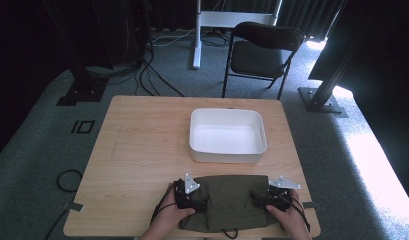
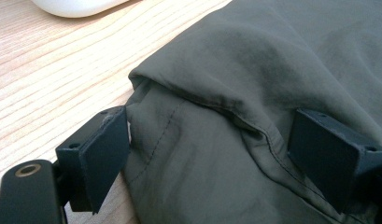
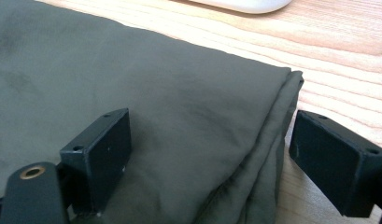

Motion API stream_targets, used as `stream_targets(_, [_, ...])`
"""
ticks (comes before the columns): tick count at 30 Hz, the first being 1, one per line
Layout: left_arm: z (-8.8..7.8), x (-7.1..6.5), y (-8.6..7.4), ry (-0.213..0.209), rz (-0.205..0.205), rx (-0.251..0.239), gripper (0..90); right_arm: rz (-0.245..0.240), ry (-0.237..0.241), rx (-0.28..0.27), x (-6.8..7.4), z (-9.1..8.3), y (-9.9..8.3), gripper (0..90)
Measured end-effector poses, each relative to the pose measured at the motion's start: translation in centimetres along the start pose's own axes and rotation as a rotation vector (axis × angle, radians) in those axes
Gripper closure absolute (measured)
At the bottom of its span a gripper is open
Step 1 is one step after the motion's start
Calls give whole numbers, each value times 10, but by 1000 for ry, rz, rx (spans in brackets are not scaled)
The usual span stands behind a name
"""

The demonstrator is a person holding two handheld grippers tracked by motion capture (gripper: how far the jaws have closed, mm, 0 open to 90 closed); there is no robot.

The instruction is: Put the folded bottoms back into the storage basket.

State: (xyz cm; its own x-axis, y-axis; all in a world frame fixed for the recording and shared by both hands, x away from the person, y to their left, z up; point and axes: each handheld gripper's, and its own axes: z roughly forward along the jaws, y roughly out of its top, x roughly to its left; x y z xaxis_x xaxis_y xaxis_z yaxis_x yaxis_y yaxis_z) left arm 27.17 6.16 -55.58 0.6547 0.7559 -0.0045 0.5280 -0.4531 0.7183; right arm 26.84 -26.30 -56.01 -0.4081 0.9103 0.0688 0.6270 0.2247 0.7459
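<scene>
Lying folded along the near edge of the desk (image 1: 142, 150), the olive cloth (image 1: 232, 200) sits between both hands, with the white tub (image 1: 227, 152) just beyond it toward the far edge. The left gripper (image 2: 207, 140) straddles the cloth's left corner, its jaws spread wide and gripping nothing. The right gripper (image 3: 209, 144) likewise stands wide open across the cloth's right edge, one jaw over the fabric, the other over bare wood.
</scene>
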Motion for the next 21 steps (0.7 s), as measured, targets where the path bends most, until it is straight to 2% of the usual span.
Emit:
stream_targets(5, [0, -4, 0, 19, -12, 0, 137, 9, -4, 0, 1, 0, -1, 130])
stream_targets(10, [1, -7, 0, 36, -26, -1, 135, -16, -4, 7, 4, 0, 0, 145])
stream_targets(14, [0, -9, 1, 5, -2, -18, 200, -32, 5, -2, 6, -1, -1, 211])
stream_targets(15, [0, -9, 1, -23, 11, -36, 304, -39, 12, -7, 6, -1, -1, 268])
stream_targets(16, [0, -10, 2, -41, 10, -46, 462, -49, 34, -13, 7, -2, -1, 381])
stream_targets(17, [1, -12, 3, -48, 8, -49, 556, -58, 52, -19, 8, -2, 0, 463])
stream_targets(19, [3, -14, 4, -57, -12, -52, 672, -68, 91, -16, 12, -3, 1, 665])
stream_targets(21, [4, -15, 5, -63, -18, -53, 730, -90, 83, -3, 17, -4, 3, 712])
